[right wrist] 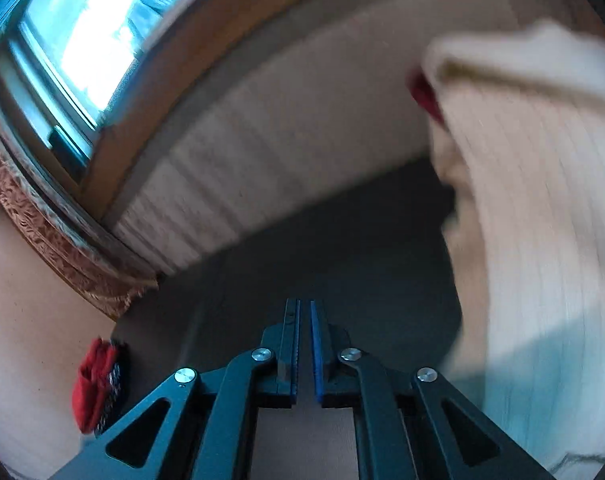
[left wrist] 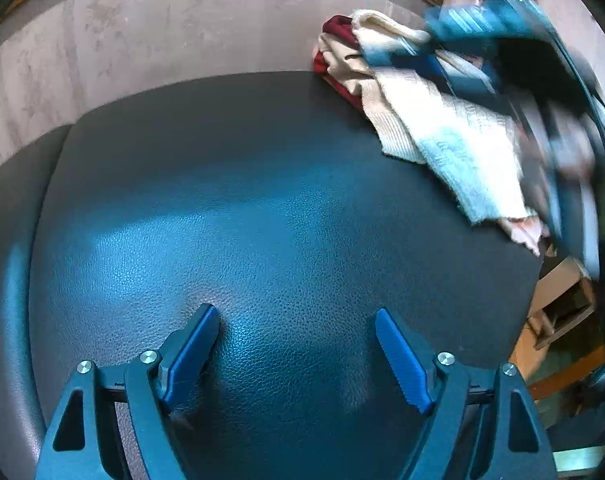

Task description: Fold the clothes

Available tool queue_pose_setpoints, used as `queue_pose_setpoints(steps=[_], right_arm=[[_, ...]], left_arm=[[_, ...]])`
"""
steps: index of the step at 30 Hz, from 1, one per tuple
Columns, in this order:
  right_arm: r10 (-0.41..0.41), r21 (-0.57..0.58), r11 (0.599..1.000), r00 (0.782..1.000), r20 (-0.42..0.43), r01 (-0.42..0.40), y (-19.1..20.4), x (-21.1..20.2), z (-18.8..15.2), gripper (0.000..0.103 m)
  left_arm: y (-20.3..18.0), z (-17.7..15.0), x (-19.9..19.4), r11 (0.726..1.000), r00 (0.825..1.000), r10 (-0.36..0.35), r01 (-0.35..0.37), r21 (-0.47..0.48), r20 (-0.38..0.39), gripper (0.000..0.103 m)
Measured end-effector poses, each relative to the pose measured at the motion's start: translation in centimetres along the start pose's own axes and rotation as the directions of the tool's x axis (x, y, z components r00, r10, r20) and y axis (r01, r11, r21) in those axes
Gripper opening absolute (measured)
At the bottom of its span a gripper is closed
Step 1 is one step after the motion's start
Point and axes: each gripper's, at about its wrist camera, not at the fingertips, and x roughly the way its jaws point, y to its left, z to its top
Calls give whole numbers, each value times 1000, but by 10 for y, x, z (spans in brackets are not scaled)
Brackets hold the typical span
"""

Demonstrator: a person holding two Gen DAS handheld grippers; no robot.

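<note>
A heap of clothes lies at the far right of a dark leather surface (left wrist: 262, 200). On top is a cream ribbed knit (left wrist: 442, 132), and a red garment (left wrist: 334, 64) sits under it. My left gripper (left wrist: 296, 312) is open and low over bare leather, well short of the heap and holding nothing. My right gripper (right wrist: 304, 303) is shut, with only a thin slit between its pads and no cloth in it. The cream knit (right wrist: 534, 200) fills the right side of the right wrist view, beside the fingers, with a red edge (right wrist: 424, 92) behind. The right gripper's body (left wrist: 502, 28) appears blurred above the heap.
A pale wall (left wrist: 142, 40) runs behind the leather surface. A window (right wrist: 102, 28) with a wooden frame is up left. A small red and patterned cloth (right wrist: 94, 384) lies at the lower left. A light wooden box (left wrist: 562, 308) stands off the right edge.
</note>
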Motion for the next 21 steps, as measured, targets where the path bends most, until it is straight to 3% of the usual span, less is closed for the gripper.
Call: queue_pose_setpoints(steps=[1,3,5,10,14,15,21], right_arm=[[-31,15,999,1000,2,31,-12,-12,-13,16],[-76,46,996,997,17,76,-27,-35,-29,32],[-130,99,987,990,47,125,-46,-65,-37,64],[-220,206,960,968,119,193,-84,-129,-48,76],[-213,207,962,965,155,179,-86,-140,-44,101],[-202,211,963,967,153,168,-89,-141,-44,102],[-184,165,972,977,108,165,-87,-106,-45,103]], left_arm=[[2,9,-2,999,999,-36,35,-37,-3,71],[-3,37,-5,992,995,-102,102,-73,10,70],[-20,76,-8,984,986,-162,165,-61,42,70],[-62,172,-17,949,943,-310,315,-22,120,72],[-95,245,8,891,896,-436,443,-98,84,70],[-102,261,16,874,884,-463,468,-127,72,70],[-131,312,84,888,915,-396,402,-224,71,70]])
